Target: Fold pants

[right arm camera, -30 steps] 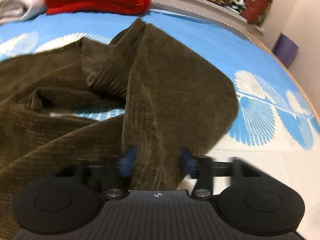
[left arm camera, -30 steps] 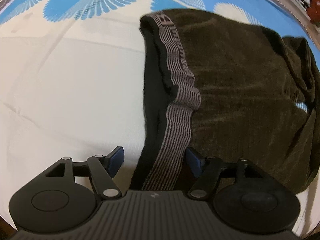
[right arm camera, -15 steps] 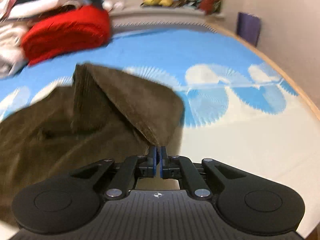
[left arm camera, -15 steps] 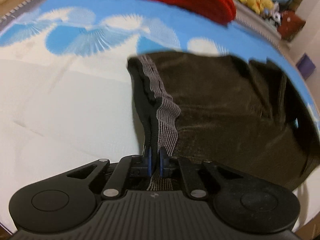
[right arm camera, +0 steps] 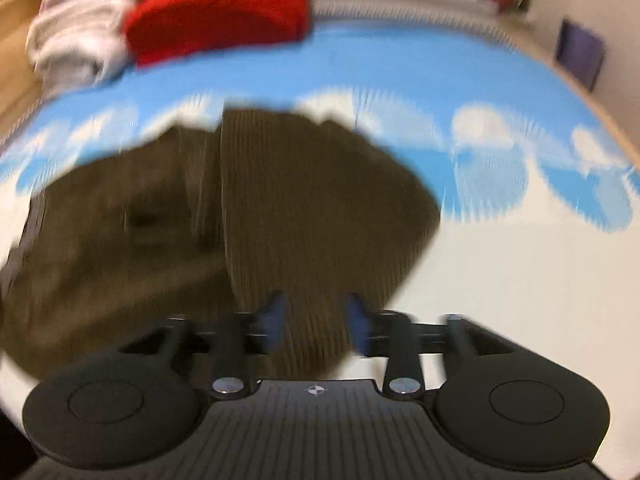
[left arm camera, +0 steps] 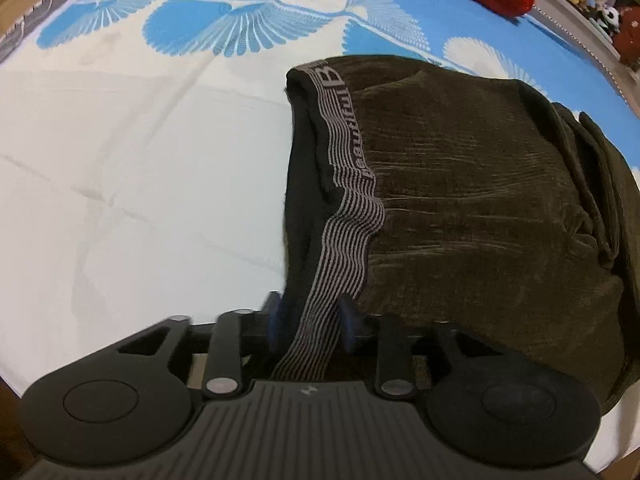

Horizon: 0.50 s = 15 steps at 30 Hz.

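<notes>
Letting go after a fold, both grippers had just been opening: left gripper (left arm camera: 306, 318) spread astride the waistband (left arm camera: 348, 200), right gripper (right arm camera: 314, 320) spread astride the pants (right arm camera: 248, 208) hem, near on the bed (left arm camera: 120, 160). Next probably regrasping for another fold.

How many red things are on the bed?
1. A folded red blanket or sweater lies at the far end of the bed, beside a pale pile of laundry. More may be hidden outside the blurry views.

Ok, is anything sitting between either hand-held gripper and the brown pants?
Nothing visible. The brown corduroy pants already lie between the open jaws of both: the striped waistband in the left hand-held gripper, a fold in the right hand-held gripper.
</notes>
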Tool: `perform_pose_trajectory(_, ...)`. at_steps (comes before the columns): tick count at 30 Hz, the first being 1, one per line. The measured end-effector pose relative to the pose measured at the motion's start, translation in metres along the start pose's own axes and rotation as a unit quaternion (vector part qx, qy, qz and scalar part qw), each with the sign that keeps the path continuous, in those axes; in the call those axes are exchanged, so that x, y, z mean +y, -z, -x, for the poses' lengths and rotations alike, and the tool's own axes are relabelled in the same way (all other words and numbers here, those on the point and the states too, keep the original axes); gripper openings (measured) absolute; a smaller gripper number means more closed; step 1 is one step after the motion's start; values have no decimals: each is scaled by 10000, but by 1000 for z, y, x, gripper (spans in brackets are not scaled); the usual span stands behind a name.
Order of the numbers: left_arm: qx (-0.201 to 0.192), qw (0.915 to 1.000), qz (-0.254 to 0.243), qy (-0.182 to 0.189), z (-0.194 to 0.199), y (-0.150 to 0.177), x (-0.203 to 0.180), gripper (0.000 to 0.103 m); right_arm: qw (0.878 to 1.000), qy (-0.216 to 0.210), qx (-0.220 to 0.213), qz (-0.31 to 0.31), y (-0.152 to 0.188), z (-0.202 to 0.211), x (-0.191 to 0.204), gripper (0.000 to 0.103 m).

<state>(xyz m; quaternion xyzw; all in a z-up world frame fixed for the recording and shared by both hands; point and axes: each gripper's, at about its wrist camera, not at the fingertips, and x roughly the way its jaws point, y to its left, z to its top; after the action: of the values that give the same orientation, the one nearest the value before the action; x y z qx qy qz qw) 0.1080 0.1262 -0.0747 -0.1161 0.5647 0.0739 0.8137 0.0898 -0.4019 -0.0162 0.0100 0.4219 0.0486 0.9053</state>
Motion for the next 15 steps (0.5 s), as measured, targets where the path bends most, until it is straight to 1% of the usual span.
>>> perform_pose_trajectory(3, 238, 9997, -27, 14, -12, -3, -4, 51, 9994, 13, -64, 338, -18, -24, 25, 53)
perform_pose_trajectory(4, 295, 9995, -85, -18, -16, -3, -8, 53, 9989, 41, -32, 464, -21, -33, 37, 56)
perform_pose_trajectory(5, 351, 9992, -165, -70, -19, -2, -11, 57, 9982, 61, 19, 597, -22, -44, 49, 58)
perform_pose_trajectory(7, 429, 9986, -282, -146, -25, -3, -16, 58, 9954, 96, 220, 927, -27, -67, 67, 60)
perform_pose_trajectory(9, 476, 9983, -291, -166, -32, -7, -15, 59, 9902, 222, 453, 1299, -30, -95, 85, 60)
perform_pose_trajectory(11, 523, 9981, -268, -163, -34, -5, -13, 60, 9825, 426, 704, 1674, -26, -117, 100, 60)
perform_pose_trajectory(13, 553, 9979, -289, -154, -38, -5, -11, 60, 9733, 643, 924, 2000, -22, -136, 106, 60)
perform_pose_trajectory(15, 567, 9976, -365, -148, -42, -7, -11, 57, 9668, 857, 1078, 2153, -18, -147, 103, 56)
